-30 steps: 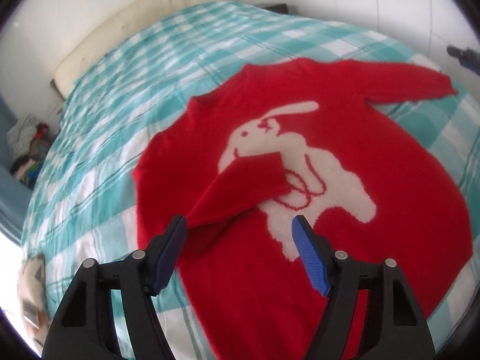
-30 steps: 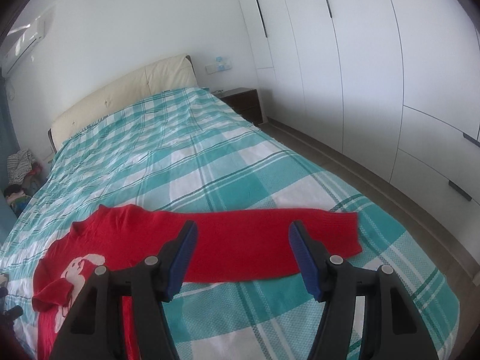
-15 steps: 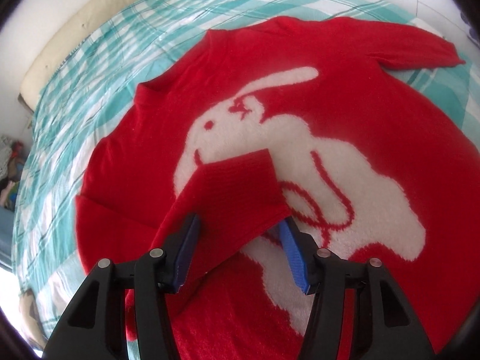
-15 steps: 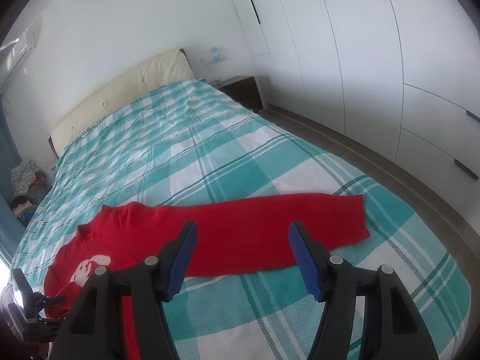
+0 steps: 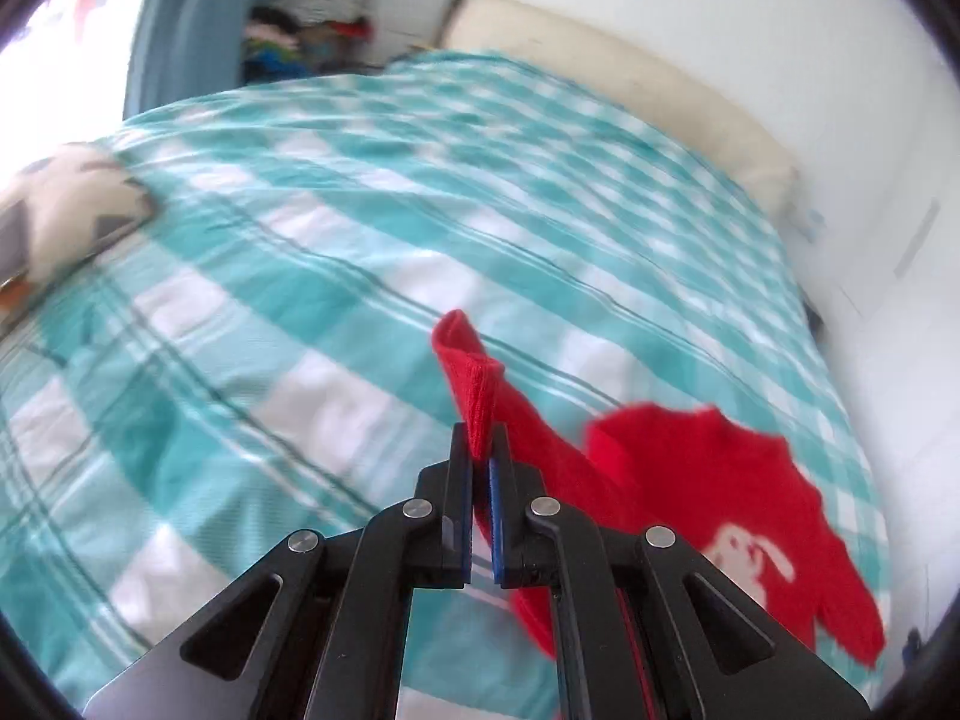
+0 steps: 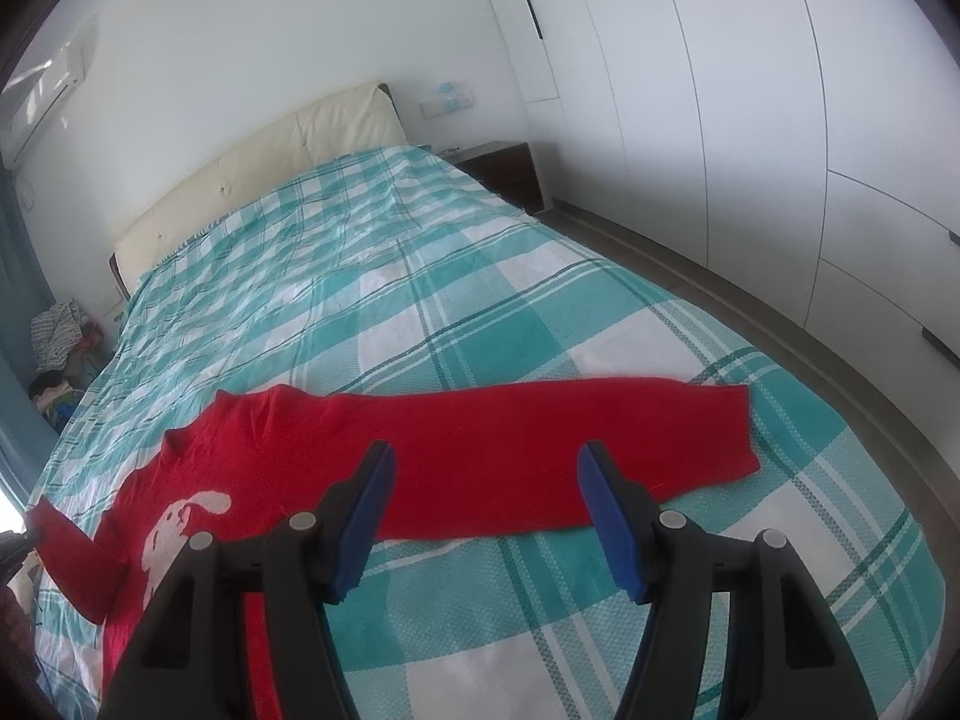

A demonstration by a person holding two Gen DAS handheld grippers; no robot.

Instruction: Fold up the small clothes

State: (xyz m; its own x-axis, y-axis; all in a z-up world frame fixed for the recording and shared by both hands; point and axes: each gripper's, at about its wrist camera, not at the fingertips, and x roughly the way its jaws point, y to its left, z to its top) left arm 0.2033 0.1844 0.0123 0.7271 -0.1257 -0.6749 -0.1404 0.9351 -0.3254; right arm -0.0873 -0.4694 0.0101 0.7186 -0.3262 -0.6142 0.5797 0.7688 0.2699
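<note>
A red sweater [image 6: 252, 456] with a white rabbit on its front lies on the teal checked bedspread [image 6: 372, 276]; it also shows in the left wrist view [image 5: 720, 492]. My left gripper [image 5: 480, 468] is shut on the cuff of the sweater's left sleeve [image 5: 474, 372] and holds it lifted and pulled out to the side, above the bed. My right gripper [image 6: 483, 510] is open and empty, hovering just above the other sleeve [image 6: 570, 450], which lies stretched out flat to the right.
A cream headboard [image 6: 264, 162] stands at the far end of the bed. A patterned cushion [image 5: 72, 216] lies at the bed's left edge. A dark nightstand [image 6: 504, 174] and white wardrobes [image 6: 750, 120] are on the right. A clothes pile [image 6: 57, 336] sits far left.
My left gripper has shut on the folded-in sleeve cuff and swung it up and outward off the sweater's front. My right gripper has moved slightly closer to the other sleeve, still open.
</note>
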